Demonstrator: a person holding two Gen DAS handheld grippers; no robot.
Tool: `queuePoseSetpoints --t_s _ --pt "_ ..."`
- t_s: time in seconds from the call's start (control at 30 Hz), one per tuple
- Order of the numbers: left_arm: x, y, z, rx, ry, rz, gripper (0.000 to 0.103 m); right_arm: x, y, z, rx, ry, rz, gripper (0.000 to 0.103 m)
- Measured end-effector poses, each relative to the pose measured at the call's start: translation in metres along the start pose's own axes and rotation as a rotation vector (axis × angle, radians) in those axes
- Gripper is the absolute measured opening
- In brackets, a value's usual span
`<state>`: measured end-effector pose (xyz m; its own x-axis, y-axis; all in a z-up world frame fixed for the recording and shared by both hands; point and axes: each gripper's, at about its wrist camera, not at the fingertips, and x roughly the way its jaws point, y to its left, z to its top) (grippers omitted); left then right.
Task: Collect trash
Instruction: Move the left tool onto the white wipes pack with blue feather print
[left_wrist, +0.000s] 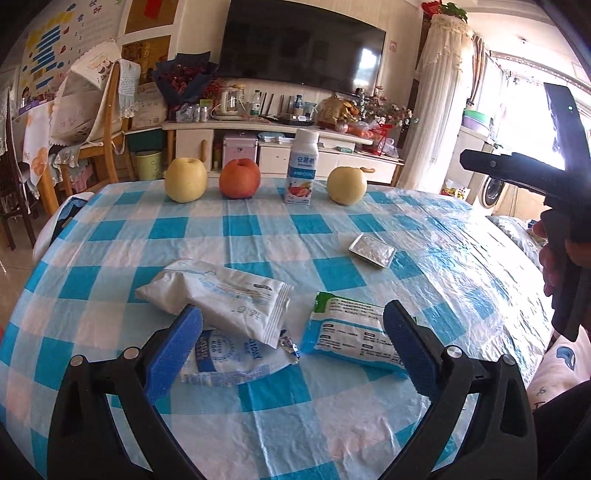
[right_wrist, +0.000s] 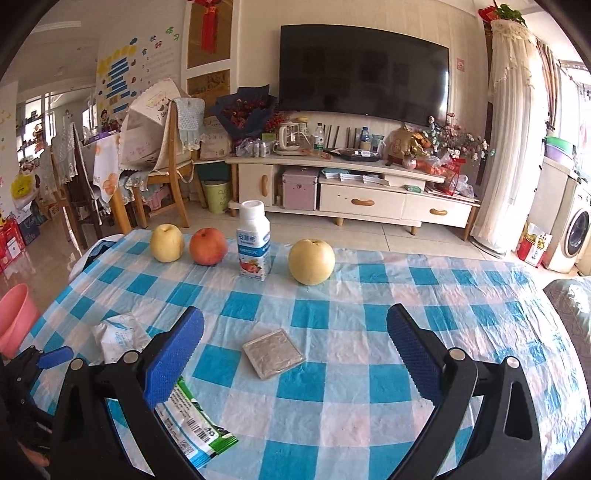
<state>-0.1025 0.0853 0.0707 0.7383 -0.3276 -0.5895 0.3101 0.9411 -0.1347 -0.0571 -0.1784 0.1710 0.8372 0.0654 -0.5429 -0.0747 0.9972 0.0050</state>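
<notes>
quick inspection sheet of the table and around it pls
surface: checked tablecloth, wrinkled
job's things: white wrapper overlapping blue-print wrapper; green-edged wrapper; foil packet
clutter: two yellow apples, red apple, drink bottle upright in a row
grippers: left gripper and right gripper, jaws open, empty
cables: nothing seen
surroundings: pink bucket, TV, chairs

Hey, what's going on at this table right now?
A person holds two open grippers over a checked table, clearing trash. The left gripper hovers over a pile of wrappers; the right gripper hangs above a foil packet. Nothing is gripped yet. Three fruits and a yogurt bottle stand along the far edge.
</notes>
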Motion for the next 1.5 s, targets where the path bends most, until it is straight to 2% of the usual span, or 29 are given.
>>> queuePoseSetpoints --t_s 0.1,0.27,0.43,0.53,0.63,0.87,1.03,1.23,1.5 --pt "0.005 -0.004 -0.002 -0.008 0.029 -0.026 0.099 0.011 -0.019 -0.001 0.057 0.027 -0.029 0.098" --pt "0.011 -0.005 -0.005 -0.035 0.065 -0.058 0.099 0.032 -0.043 -0.004 0.166 0.080 -0.030 0.098" --pt "0.020 0.006 -0.006 -0.080 0.102 -0.052 0.099 0.063 -0.044 -0.012 0.209 0.176 -0.009 0.098" --pt "0.029 0.023 -0.006 -0.152 0.131 -0.036 0.099 0.086 -0.033 -0.019 0.187 0.250 0.007 0.098" --pt "0.037 0.045 -0.006 -0.269 0.152 -0.034 0.099 0.106 -0.018 -0.027 0.127 0.301 0.008 0.098" --pt "0.055 0.067 0.001 -0.406 0.154 -0.073 0.099 0.129 0.006 -0.033 0.045 0.347 0.017 0.098" --pt "0.073 0.064 0.011 -0.400 0.169 -0.072 0.099 0.137 0.012 -0.034 0.026 0.353 0.000 0.098" --pt "0.105 0.067 0.023 -0.342 0.258 0.027 0.099 0.147 0.007 -0.039 0.033 0.379 -0.016 0.098" --pt "0.126 0.090 0.055 -0.304 0.249 0.086 0.099 0.154 0.011 -0.043 -0.001 0.399 -0.039 0.098"
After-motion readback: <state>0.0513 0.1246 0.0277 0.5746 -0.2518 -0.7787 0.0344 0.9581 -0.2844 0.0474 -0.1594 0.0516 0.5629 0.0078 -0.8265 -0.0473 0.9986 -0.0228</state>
